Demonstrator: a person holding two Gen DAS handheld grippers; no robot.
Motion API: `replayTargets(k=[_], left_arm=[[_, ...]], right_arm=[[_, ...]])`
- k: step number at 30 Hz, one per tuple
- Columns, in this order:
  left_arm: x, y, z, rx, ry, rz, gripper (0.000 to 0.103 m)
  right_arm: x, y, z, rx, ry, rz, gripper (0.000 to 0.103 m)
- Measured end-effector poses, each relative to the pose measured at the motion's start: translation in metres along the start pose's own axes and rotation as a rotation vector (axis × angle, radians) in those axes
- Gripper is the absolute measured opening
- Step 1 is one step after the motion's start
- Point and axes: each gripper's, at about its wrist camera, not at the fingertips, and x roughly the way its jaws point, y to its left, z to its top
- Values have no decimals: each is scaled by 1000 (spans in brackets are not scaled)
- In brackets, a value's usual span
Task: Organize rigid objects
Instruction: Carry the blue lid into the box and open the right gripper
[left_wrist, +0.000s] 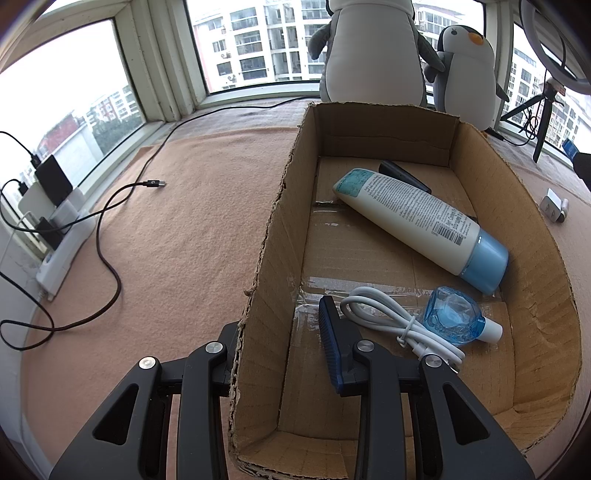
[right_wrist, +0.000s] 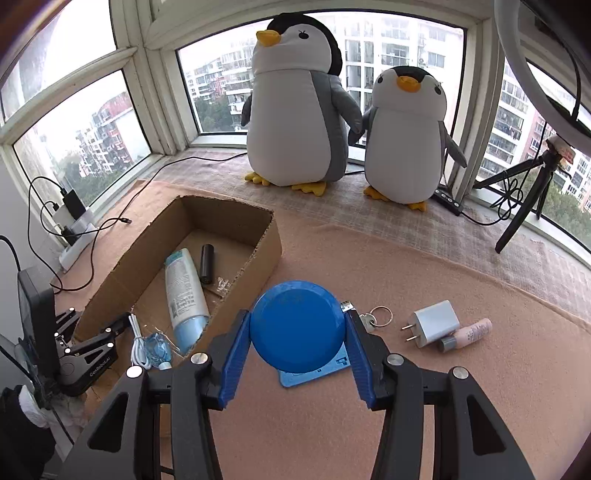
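A cardboard box (left_wrist: 280, 206) (right_wrist: 266, 240) holds a white tube with a blue cap (left_wrist: 417, 218) (right_wrist: 184, 291), a black cylinder (right_wrist: 207, 264), a white cable (left_wrist: 402, 325) and a small blue bottle (left_wrist: 454, 314). My left gripper (left_wrist: 284, 343) straddles the box's left wall, one finger inside, one outside, closed on it. My right gripper (right_wrist: 295, 332) is shut on a blue round disc (right_wrist: 297, 326), held above a blue card (right_wrist: 317, 369). A key ring (right_wrist: 380, 317), white charger (right_wrist: 436, 323) and pink bottle (right_wrist: 469, 334) lie on the cloth to the right.
Two plush penguins (right_wrist: 295, 110) stand at the window. A tripod (right_wrist: 528, 195) stands at far right. A black cable (left_wrist: 110, 221) and a power strip (left_wrist: 62, 240) lie at the left on the tan cloth.
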Motion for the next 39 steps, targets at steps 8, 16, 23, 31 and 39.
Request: replayTargets(k=[8, 16, 23, 31, 39], left_arm=[[0, -1, 0, -3, -1, -1, 30], [0, -1, 0, -5, -2, -2, 30], [0, -2, 0, -7, -3, -2, 30], [0, -2, 1, -7, -3, -2, 30], [0, -2, 0, -7, -4, -2, 30]], right_arm=[[14, 40, 22, -49, -15, 45, 46], [35, 64, 37, -69, -10, 66, 46], [49, 76, 39, -89, 2, 62, 46], [61, 75, 42, -87, 20, 58, 46], [71, 74, 43, -86, 33, 52, 46]])
